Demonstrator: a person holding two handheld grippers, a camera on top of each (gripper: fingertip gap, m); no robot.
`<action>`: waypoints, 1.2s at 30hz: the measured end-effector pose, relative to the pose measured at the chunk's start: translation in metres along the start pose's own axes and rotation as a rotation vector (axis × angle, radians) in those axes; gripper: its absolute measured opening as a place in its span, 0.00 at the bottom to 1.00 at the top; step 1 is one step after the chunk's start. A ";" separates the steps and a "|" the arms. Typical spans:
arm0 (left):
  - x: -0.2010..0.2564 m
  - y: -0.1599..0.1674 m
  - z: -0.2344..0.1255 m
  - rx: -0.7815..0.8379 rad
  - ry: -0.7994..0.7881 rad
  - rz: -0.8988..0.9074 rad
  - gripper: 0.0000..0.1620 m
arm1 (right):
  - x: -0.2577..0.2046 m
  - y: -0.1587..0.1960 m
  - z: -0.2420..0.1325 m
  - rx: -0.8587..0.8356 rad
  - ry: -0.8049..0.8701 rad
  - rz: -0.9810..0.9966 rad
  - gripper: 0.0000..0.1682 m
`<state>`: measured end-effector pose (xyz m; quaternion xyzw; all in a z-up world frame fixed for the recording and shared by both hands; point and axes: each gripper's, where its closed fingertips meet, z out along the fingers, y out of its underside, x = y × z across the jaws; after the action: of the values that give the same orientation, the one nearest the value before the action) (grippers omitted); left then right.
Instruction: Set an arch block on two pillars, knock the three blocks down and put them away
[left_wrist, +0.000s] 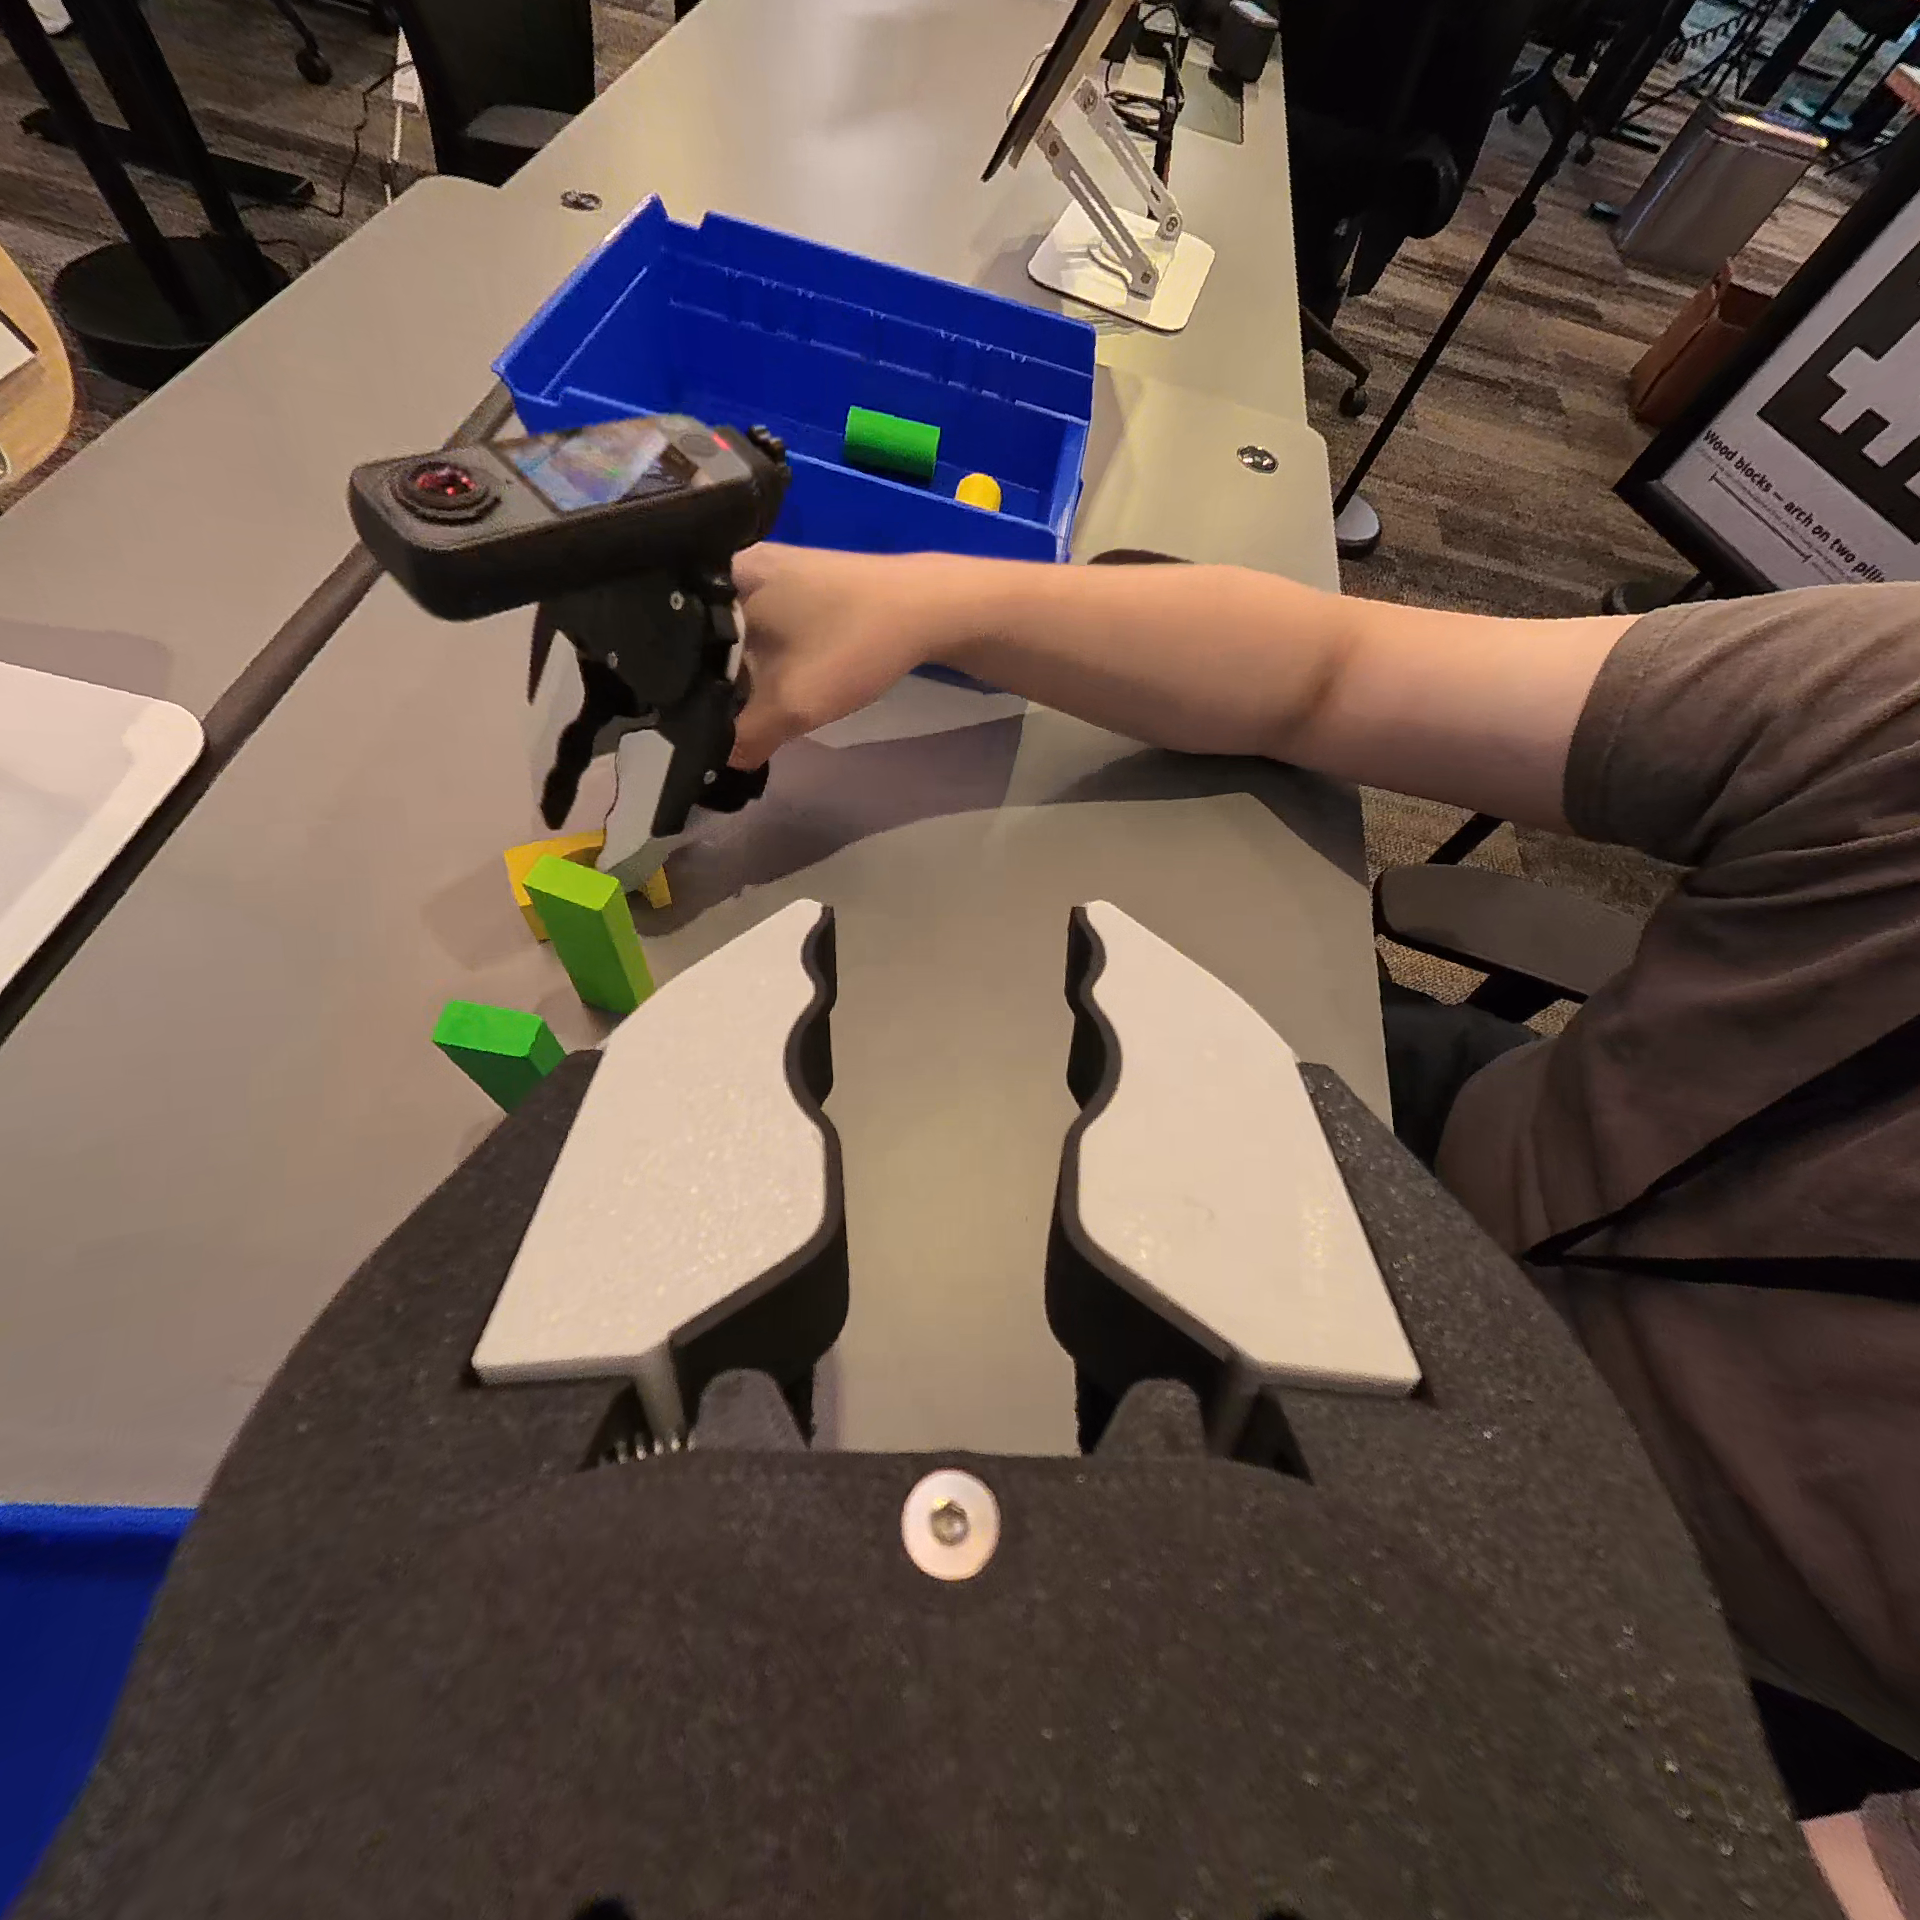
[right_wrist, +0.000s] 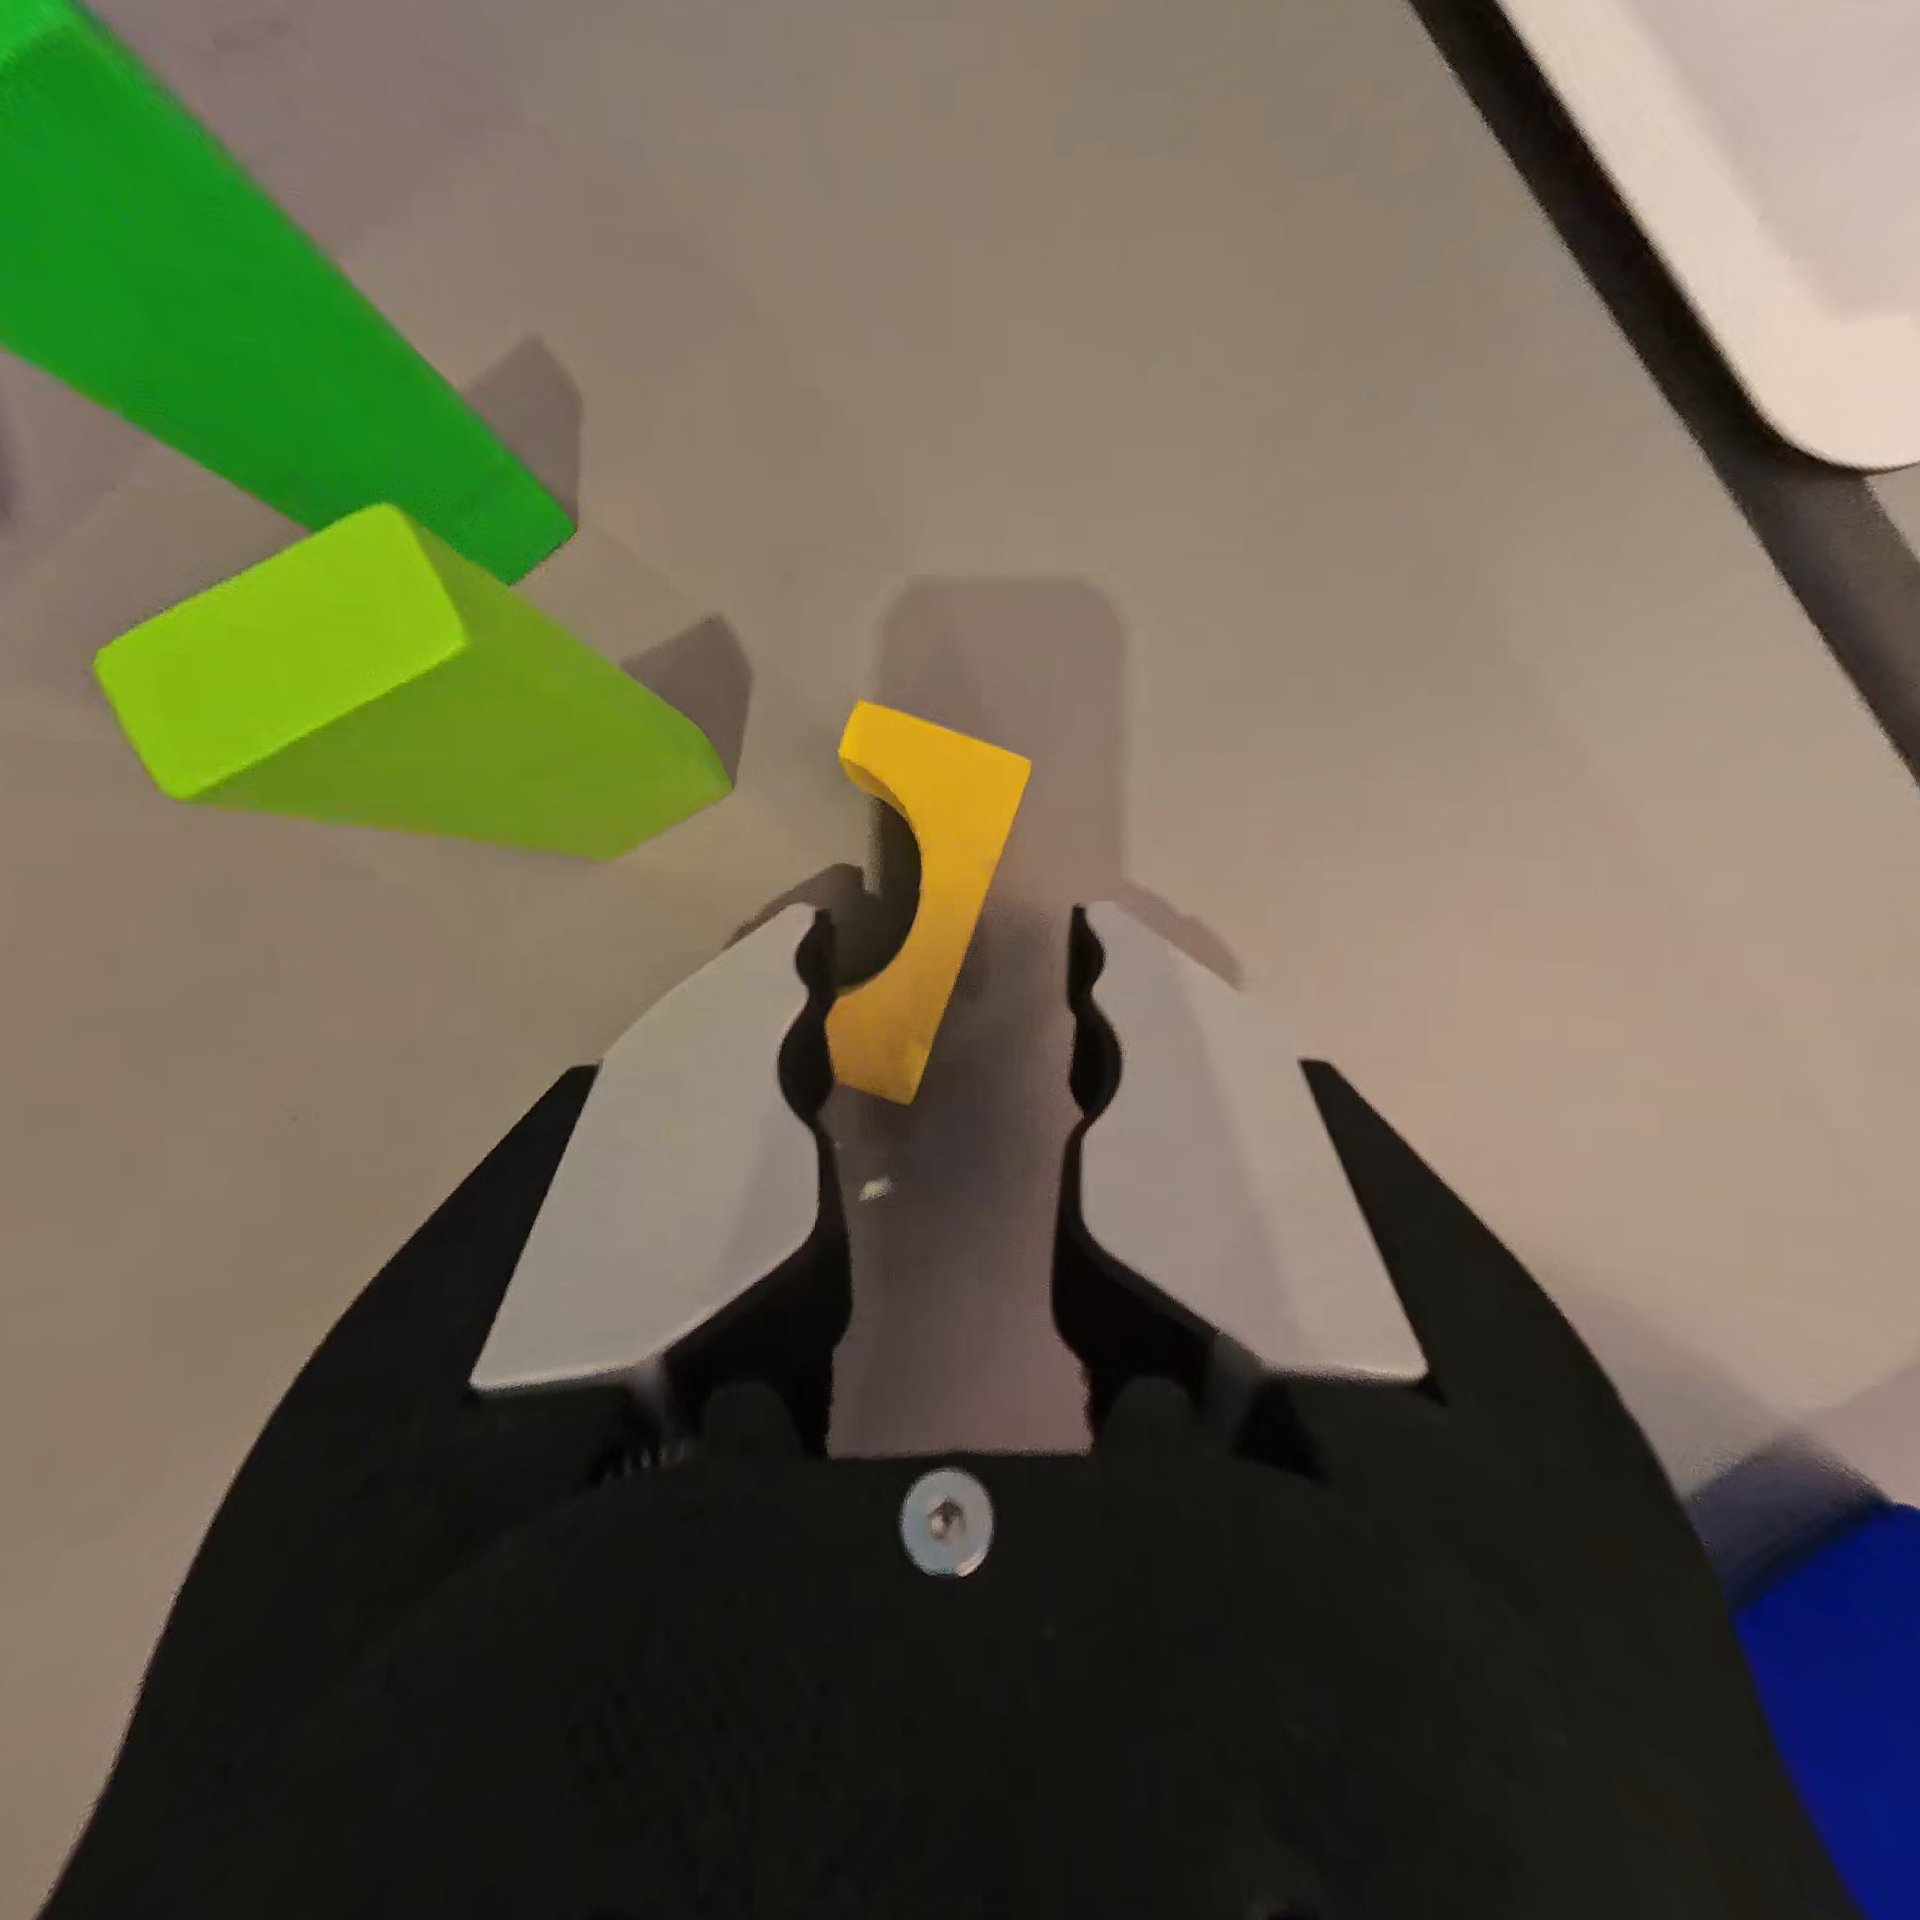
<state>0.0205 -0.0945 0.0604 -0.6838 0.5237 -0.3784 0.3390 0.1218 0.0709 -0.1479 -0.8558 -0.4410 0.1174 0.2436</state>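
Grey table (left_wrist: 312, 499) carried two upright green pillars (right_wrist: 416, 717), while the right tongs (right_wrist: 945, 914) straddled the yellow arch block (right_wrist: 935, 894), parted, and the left tongs (left_wrist: 951, 914) hung parted, empty.

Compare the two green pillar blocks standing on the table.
Colour: the lime-green pillar is yellowish; the dark green pillar is a deeper green.
Place: the lime one stands beside the yellow arch block; the dark one stands farther from it.
Shared: both are upright rectangular blocks on the grey table, untouched by either gripper.
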 end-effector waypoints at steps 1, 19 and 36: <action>0.000 0.000 0.000 -0.003 0.002 0.002 0.26 | 0.000 0.000 0.002 -0.006 0.008 0.004 0.21; -0.009 0.005 0.000 -0.025 -0.034 -0.028 0.26 | 0.040 -0.033 -0.053 0.159 0.427 -0.379 0.07; -0.056 -0.007 0.043 0.169 -0.108 -0.248 0.36 | -0.122 -0.103 -0.172 0.723 0.589 -1.040 0.07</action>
<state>0.0523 -0.0354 0.0365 -0.7315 0.3825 -0.4230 0.3737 0.0501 -0.0317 0.0503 -0.3948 -0.6425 -0.1121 0.6471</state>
